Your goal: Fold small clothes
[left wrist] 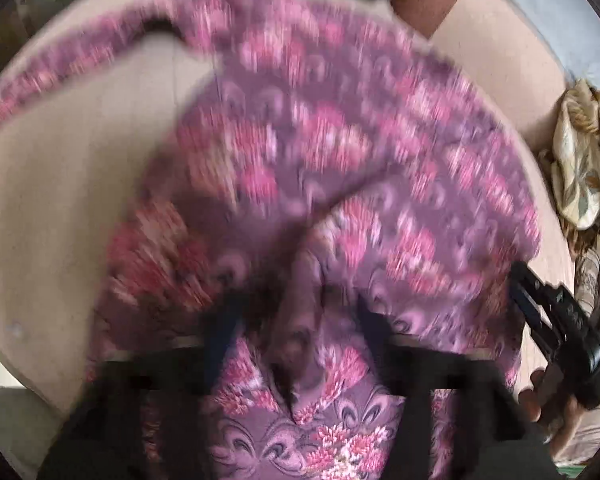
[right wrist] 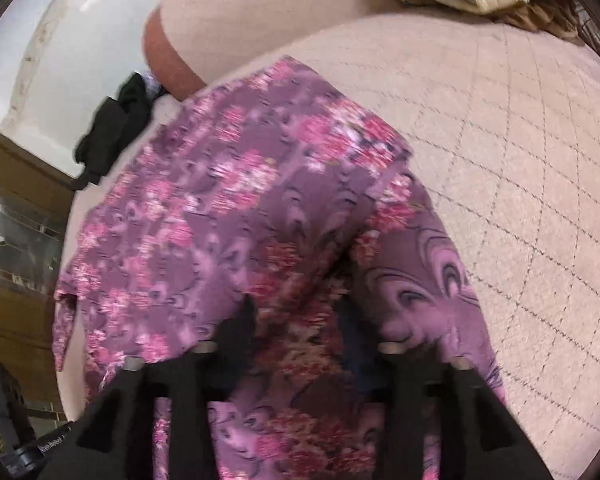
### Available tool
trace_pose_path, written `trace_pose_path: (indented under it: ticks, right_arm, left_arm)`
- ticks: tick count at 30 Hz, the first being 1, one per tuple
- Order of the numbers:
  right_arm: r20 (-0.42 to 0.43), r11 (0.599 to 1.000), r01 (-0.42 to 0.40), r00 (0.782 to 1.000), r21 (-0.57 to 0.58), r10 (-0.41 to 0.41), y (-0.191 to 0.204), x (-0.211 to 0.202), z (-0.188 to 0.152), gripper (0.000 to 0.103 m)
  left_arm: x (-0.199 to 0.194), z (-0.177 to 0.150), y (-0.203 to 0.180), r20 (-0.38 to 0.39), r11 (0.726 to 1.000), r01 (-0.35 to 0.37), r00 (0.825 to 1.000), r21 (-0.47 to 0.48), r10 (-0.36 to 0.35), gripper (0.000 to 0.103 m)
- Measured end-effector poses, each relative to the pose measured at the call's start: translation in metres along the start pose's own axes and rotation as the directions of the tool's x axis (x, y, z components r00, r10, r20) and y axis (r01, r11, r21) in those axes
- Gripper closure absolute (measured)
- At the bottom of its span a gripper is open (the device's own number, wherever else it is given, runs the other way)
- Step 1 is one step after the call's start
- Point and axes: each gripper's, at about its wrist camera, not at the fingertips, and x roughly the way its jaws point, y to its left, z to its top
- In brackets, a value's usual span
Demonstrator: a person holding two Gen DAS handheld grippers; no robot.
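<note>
Across the pink quilted bed [right wrist: 520, 184] the purple floral garment [left wrist: 320, 140] lies spread, its near edge bunched between both sets of fingers. Left gripper [left wrist: 296, 316] and right gripper [right wrist: 296, 320] each look clamped on cloth at 6 o'clock. Best to lift both corners evenly, keeping the hem taut, and carry them toward 12 o'clock. Both point forward and downward.

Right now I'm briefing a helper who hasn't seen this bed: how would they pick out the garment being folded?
Start at the wide beige quilted bedspread. Spread across its middle lies the purple cloth garment with pink flower print, gripped by both the left tool and the right tool. Unlike the cream leaf-patterned fabric heaped at the edge and the small black item, it is purple and floral.
</note>
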Motion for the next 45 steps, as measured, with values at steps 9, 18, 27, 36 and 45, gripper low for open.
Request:
trace_pose_path:
  ticks: [9,18,27,36,45]
  right_arm:
    - [0.067,0.968,-0.181,0.978,-0.175,0.195,0.064,-0.045,-0.018,0.024]
    - [-0.124,0.846,-0.351,0.936,-0.402,0.330,0.227,-0.053,-0.039,0.016]
    - [-0.288,0.666,-0.327,0.942,-0.671,0.172,0.411,0.065,-0.094,0.013]
    - [-0.396,0.434,-0.373,0.917,-0.820,0.040,0.528,0.179,-0.179,0.020]
    - [-0.372,0.475,-0.352,0.927,-0.807,0.055,0.549,0.190,-0.183,0.089]
  left_arm:
    - [-0.072,0.055,0.057,0.283,0.990,-0.001,0.958,-0.143,0.042,0.028]
    - [-0.080,0.080,0.246,0.253,0.736,0.182,0.967,-0.652,-0.016,0.025]
    - [-0.071,0.043,0.363,0.244,0.425,0.209,0.969,-0.881,0.028,0.022]
    - [-0.064,0.043,0.372,0.262,0.362,0.252,0.965,-0.897,-0.021,0.022]
    - [-0.095,0.038,0.375,0.343,0.378,0.295,0.937,-0.878,0.066,0.022]
